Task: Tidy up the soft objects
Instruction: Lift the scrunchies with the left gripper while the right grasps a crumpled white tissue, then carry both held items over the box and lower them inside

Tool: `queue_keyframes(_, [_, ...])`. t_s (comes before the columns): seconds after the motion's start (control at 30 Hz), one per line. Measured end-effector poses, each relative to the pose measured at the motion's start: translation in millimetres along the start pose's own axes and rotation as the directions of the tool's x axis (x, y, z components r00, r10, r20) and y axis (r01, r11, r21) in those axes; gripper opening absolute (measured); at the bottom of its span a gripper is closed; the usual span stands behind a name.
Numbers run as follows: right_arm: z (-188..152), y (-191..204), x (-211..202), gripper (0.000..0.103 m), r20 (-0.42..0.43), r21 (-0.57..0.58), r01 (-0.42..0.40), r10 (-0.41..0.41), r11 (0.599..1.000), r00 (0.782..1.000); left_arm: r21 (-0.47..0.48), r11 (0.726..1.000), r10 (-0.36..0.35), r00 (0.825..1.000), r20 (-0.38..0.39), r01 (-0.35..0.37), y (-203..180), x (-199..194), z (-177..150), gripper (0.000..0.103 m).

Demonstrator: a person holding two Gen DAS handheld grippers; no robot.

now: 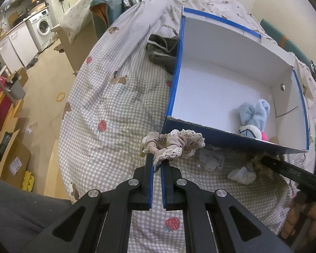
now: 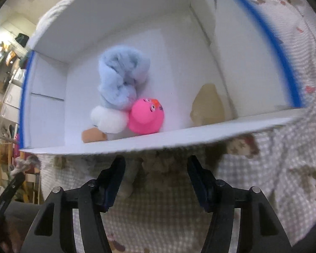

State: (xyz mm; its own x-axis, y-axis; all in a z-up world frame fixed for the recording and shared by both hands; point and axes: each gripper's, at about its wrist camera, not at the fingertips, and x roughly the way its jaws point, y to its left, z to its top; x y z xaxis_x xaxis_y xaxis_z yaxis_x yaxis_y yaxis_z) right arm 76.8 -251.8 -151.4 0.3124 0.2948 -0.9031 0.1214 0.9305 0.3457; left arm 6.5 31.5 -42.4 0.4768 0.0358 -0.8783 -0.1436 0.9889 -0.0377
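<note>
Your left tool [image 1: 157, 160], clamped on the beige lace-edged fabric scrunchie [image 1: 174, 144], has the blue-rimmed white cardboard box [image 1: 231, 48] at one o'clock; right tool [image 2: 155, 168] gapes empty.

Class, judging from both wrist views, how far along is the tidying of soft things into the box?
Done: a blue plush and a pink toy already lie in the box. In hand: the left gripper pinches a lace-trimmed scrunchie, not yet boxed. Left: the open right gripper hovers over blurred soft items on the bedspread.

light: soft, even indoor | left view: sharp | right view: motion-blurred | edges: fisheye-warped, dark corners
</note>
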Motion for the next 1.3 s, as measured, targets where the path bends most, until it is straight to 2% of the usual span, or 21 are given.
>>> queue_keyframes(0.03, [1.2, -2.3, 7.1, 0.063, -0.015, 0.003, 0.007, -0.006, 1.0, 1.0, -0.001, 1.0, 0.0, 1.0, -0.005, 0.0, 0.5, 1.4, -0.2, 0.006])
queue_keyframes(0.07, [1.7, -3.2, 12.5, 0.056, -0.023, 0.003, 0.009, -0.009, 1.0, 1.0, 0.0, 1.0, 0.001, 1.0, -0.009, -0.001, 0.6, 2.6, -0.5, 0.006])
queue_keyframes(0.1, [1.6, -4.3, 16.4, 0.035, -0.025, -0.001, 0.012, -0.012, 1.0, 1.0, 0.003, 1.0, 0.002, 1.0, -0.011, -0.002, 0.5, 3.6, -0.8, 0.006])
queue_keyframes(0.13, [0.6, -5.3, 18.6, 0.027, -0.031, -0.004, 0.018, -0.018, 1.0, 0.999, 0.005, 1.0, 0.004, 1.0, -0.013, -0.004, 0.1, 4.3, -1.0, 0.006])
queue_keyframes(0.2, [-0.9, -7.3, 15.2, 0.022, -0.029, -0.003, -0.004, 0.004, 1.0, 1.0, 0.006, 1.0, 0.006, 1.0, -0.014, -0.006, 0.5, 4.8, -1.2, 0.006])
queue_keyframes(0.3, [-4.0, -3.2, -4.8, 0.02, 0.004, -0.024, -0.025, 0.025, 0.999, 1.0, 0.005, 1.0, 0.005, 1.0, -0.013, -0.005, 0.8, 4.9, -0.9, 0.006])
queue_keyframes(0.53, [-24.0, 6.5, -69.5, 0.02, 0.049, -0.061, -0.15, 0.153, 0.987, 0.987, -0.002, 1.0, -0.012, 1.0, 0.005, 0.012, 0.2, -6.1, -0.6, 0.006])
queue_keyframes(0.63, [-27.7, 4.7, -106.0, 0.02, 0.116, -0.098, -0.214, 0.225, 0.972, 0.967, -0.011, 1.0, -0.028, 0.999, 0.026, 0.028, -2.4, -17.9, 6.1, 0.006])
queue_keyframes(0.73, [-15.8, 2.1, -135.5, 0.02, 0.163, -0.118, -0.251, 0.268, 0.961, 0.95, -0.025, 0.998, -0.053, 0.995, 0.083, 0.055, -4.8, -35.2, 23.6, 0.006])
queue_keyframes(0.83, [0.0, 6.4, -152.5, 0.02, 0.202, -0.15, -0.253, 0.28, 0.956, 0.939, -0.019, 0.998, -0.059, 0.989, 0.132, 0.062, -9.6, -48.4, 42.6, 0.006])
queue_keyframes(1.03, [38.7, 26.2, -145.8, 0.02, 0.257, -0.167, -0.245, 0.282, 0.955, 0.924, 0.04, 0.998, -0.061, 0.981, 0.187, 0.054, -36.6, -53.5, 85.2, 0.006])
queue_keyframes(1.17, [56.7, 26.7, -122.8, 0.02, 0.252, -0.168, -0.239, 0.276, 0.956, 0.927, 0.078, 0.996, -0.056, 0.981, 0.188, 0.042, -53.3, -40.1, 99.5, 0.006])
queue_keyframes(1.3, [58.0, 21.0, -96.7, 0.02, 0.247, -0.163, -0.218, 0.253, 0.962, 0.935, 0.135, 0.991, -0.041, 0.984, 0.172, 0.017, -71.5, -10.3, 101.9, 0.006])
